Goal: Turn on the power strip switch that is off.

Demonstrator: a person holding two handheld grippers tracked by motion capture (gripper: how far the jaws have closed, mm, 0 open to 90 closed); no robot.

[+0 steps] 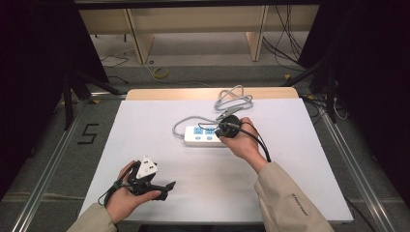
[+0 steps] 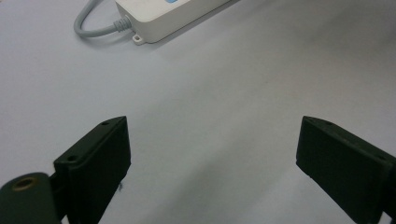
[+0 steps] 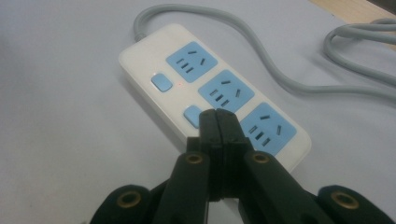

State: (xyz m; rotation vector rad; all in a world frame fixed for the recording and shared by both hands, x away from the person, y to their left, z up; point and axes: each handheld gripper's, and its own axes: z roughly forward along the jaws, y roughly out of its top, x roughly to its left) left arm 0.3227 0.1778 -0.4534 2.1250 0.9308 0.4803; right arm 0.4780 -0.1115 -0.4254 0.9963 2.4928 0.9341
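Observation:
A white power strip (image 1: 196,139) with three blue sockets lies at the middle of the white table (image 1: 145,125). My right gripper (image 1: 220,132) is held over the strip's right half. In the right gripper view its jaws are shut together with nothing between them, and the gripper (image 3: 217,115) has its tips at the second blue switch button (image 3: 191,116); contact is unclear. A small red light (image 3: 180,85) glows beside the first blue switch button (image 3: 162,82). My left gripper (image 1: 167,190) rests low near the front left, jaws wide open and empty (image 2: 212,140).
The strip's grey cable (image 1: 234,99) loops toward the table's far wooden edge (image 1: 208,93). In the left gripper view the strip's end (image 2: 159,16) and its cable (image 2: 91,29) lie well ahead. Loose cables lie on the floor (image 1: 159,72) beyond the table.

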